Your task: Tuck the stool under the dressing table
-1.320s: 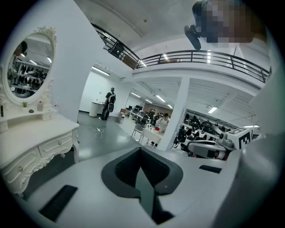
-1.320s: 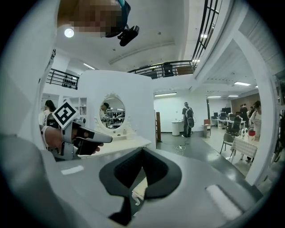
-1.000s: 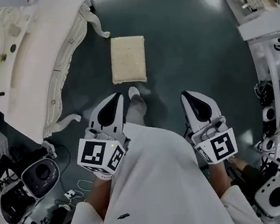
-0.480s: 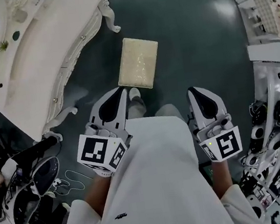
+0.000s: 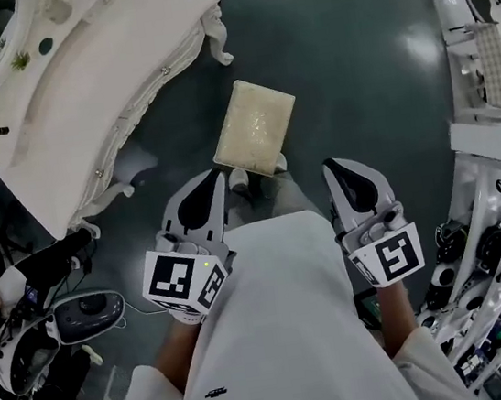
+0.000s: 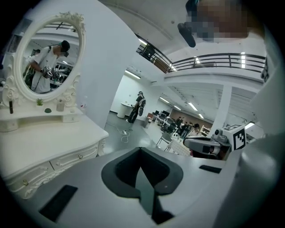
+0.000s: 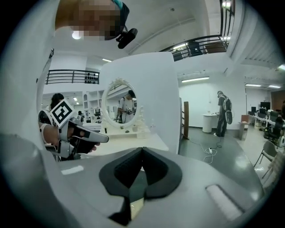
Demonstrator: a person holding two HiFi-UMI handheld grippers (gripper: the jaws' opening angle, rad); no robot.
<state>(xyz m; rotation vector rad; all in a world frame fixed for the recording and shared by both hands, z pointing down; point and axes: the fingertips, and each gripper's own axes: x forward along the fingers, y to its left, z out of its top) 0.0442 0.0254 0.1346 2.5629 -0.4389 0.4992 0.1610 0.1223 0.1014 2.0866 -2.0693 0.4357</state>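
The stool (image 5: 255, 127), with a cream cushion, stands on the dark floor just off the white dressing table's (image 5: 105, 85) right edge, outside it. My left gripper (image 5: 217, 175) is shut and empty, hanging a little short of the stool's near left corner. My right gripper (image 5: 331, 166) is also shut and empty, to the right of the stool's near edge. Neither touches the stool. In the left gripper view the left gripper (image 6: 140, 149) points past the dressing table (image 6: 49, 142) and its oval mirror (image 6: 46, 55). In the right gripper view the dressing table (image 7: 129, 140) lies beyond the right gripper (image 7: 142, 149).
Robot equipment (image 5: 81, 311) and cables crowd the floor at the lower left. White racks and machines (image 5: 479, 51) line the right side. My own shoe (image 5: 239, 179) is by the stool's near edge. People stand far off in the hall (image 6: 139, 104).
I have stepped closer: the stool and table now lie nearer and further right in the head view. Both grippers travelled along, still shut and empty.
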